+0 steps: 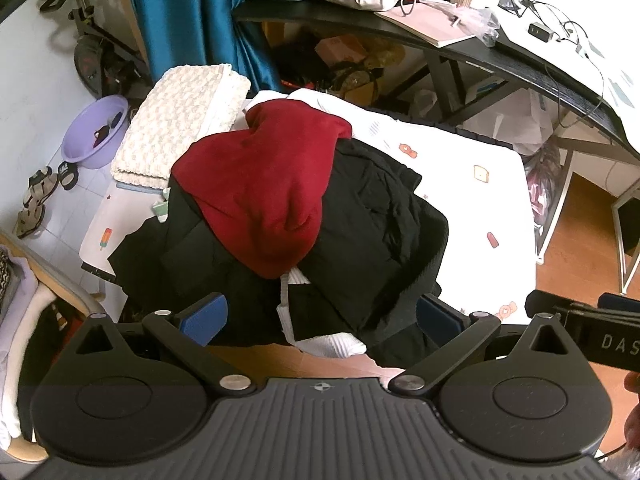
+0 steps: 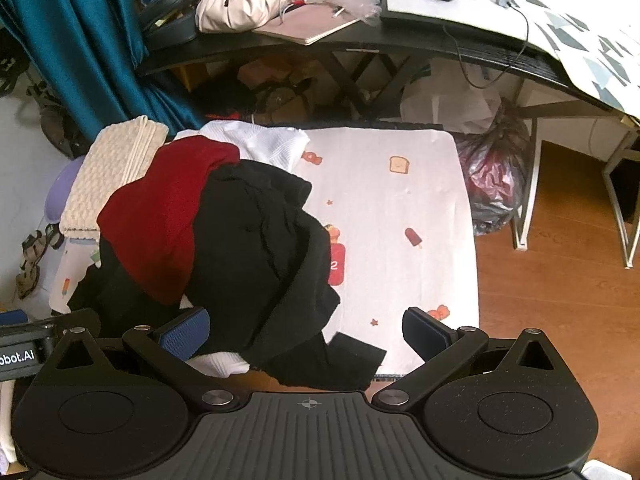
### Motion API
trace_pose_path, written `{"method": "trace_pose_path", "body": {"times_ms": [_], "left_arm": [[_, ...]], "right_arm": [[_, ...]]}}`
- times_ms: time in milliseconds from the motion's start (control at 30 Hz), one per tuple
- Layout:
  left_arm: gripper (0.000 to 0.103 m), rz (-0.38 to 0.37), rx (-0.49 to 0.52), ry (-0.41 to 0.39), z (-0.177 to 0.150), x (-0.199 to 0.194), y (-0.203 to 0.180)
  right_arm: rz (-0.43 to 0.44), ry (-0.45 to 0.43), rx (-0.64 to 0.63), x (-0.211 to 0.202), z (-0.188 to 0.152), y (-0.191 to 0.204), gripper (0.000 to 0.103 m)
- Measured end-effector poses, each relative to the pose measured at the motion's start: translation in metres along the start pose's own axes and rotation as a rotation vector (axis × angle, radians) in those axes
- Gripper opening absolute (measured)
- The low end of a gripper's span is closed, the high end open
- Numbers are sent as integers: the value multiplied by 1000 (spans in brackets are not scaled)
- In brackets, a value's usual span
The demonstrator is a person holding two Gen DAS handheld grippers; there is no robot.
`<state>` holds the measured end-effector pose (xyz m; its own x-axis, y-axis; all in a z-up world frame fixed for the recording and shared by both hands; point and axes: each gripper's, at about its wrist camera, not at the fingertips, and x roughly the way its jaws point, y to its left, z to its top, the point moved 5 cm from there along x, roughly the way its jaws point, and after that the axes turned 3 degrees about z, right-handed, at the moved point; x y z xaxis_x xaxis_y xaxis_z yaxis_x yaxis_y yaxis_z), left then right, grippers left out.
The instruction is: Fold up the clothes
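Closest to me, the left gripper [image 1: 322, 318] hangs tilted steeply down over the near edge of the pile, its blue pads [image 1: 208, 316] spread as wide as they go, with nothing pinched between them and no cloth touching them that I can make out. Beside it the right gripper [image 2: 306, 332] is angled the same way, its fingers [image 2: 186, 336] equally far apart and empty, hovering above the near edge of the table. Under them lies the heap of clothes: a black garment [image 2: 260, 248] sprawls across the left half of the small table [image 2: 400, 208], one flap trailing over the near edge, with a white garment [image 1: 332, 344] poking out from beneath it. A dark red garment [image 1: 256, 192] is draped over the top of the black one. Just beyond, at the far left corner, sits a folded cream towel [image 1: 180, 120]. Behind the table stand a cluttered black desk [image 2: 320, 42] and a teal curtain [image 2: 80, 40].
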<state>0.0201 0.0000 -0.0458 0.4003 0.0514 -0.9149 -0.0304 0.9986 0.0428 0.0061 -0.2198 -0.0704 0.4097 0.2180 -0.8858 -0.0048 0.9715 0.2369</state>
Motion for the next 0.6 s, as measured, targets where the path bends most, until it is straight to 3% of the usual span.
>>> {"method": "trace_pose_path", "body": {"times_ms": [600], "left_arm": [[103, -20, 35, -18, 6, -5, -6]], "right_arm": [[-5, -40, -4, -9, 4, 5, 102]]}}
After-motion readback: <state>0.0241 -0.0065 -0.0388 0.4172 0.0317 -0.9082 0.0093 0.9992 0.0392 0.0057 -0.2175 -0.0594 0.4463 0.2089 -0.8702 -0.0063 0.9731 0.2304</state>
